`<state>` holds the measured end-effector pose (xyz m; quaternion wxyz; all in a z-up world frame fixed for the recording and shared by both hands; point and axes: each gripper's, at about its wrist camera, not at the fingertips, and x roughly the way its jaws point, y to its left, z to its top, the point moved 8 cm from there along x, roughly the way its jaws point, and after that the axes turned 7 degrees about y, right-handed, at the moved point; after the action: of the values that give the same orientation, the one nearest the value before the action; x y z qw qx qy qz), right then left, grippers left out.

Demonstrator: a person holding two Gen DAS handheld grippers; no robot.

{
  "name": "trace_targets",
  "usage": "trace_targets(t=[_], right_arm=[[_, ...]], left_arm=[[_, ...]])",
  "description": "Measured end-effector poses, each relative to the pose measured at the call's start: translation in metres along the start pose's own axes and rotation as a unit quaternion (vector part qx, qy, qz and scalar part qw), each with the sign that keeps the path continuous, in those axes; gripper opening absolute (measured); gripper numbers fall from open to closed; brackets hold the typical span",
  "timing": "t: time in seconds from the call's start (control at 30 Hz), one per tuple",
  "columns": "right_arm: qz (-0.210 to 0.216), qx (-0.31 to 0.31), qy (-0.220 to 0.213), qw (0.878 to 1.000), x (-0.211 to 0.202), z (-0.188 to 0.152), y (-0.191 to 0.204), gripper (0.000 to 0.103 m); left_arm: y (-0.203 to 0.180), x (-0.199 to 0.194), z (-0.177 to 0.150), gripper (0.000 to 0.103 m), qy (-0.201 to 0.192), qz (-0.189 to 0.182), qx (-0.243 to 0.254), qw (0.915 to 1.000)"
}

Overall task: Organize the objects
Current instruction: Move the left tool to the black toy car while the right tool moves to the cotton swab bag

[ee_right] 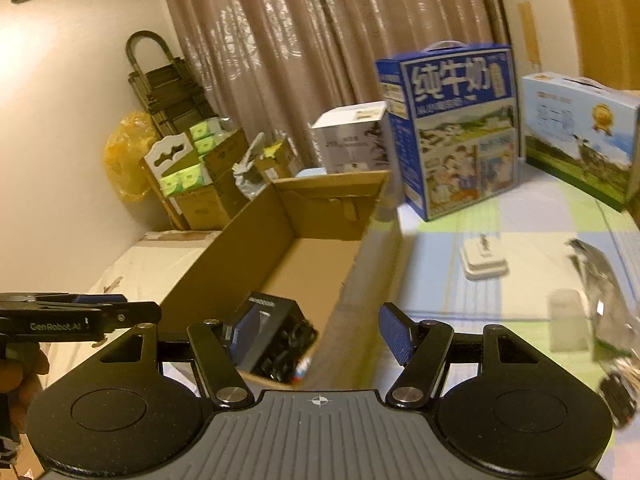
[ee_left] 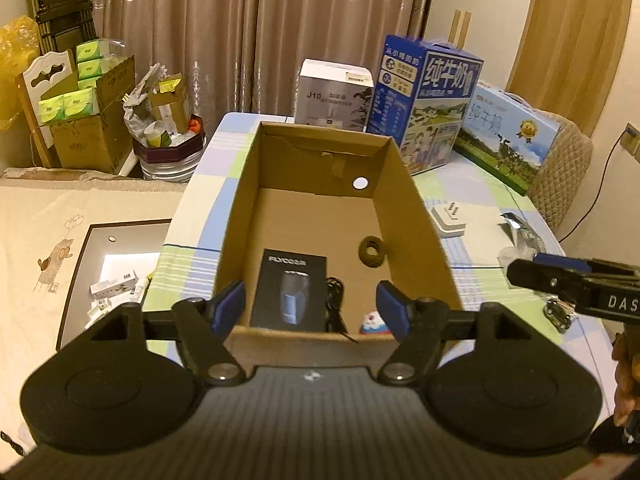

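An open cardboard box stands on the checked tablecloth. Inside it lie a black shaver box, a black cable, a dark ring and a small red-and-white item. My left gripper hovers open over the box's near edge, with nothing between its pads. In the right wrist view my right gripper is open and empty above the box's right wall, with the shaver box below it. To its right on the table lie a white plug adapter, a clear plastic bag and a small dark item.
Two blue milk cartons and a white J10 box line the table's far edge. A bed with a dark tray lies to the left. Cardboard boxes and a full bin stand by the curtain.
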<state>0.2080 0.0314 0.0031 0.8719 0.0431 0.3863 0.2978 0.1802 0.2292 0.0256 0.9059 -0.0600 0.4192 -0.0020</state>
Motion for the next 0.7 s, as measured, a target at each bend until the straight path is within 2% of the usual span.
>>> trace_targets(t=[0.33,0.53,0.7], right_arm=[[-0.027,0.020,-0.010,0.999,-0.057,-0.023,-0.025,0.063],[-0.044,0.040,-0.021,0.998,-0.089,-0.033,-0.049,0.063],[-0.075,0.045,-0.027,0.996,-0.118,-0.047,-0.077,0.063]], left_arm=[[-0.038,-0.028,-0.020,0.090,-0.003,-0.009,0.005,0.9999],[-0.065,-0.038,-0.025,0.098,-0.008,-0.020,0.016,0.9996],[-0.091,-0.041,-0.027,0.102,-0.018,-0.027,0.026,0.9991]])
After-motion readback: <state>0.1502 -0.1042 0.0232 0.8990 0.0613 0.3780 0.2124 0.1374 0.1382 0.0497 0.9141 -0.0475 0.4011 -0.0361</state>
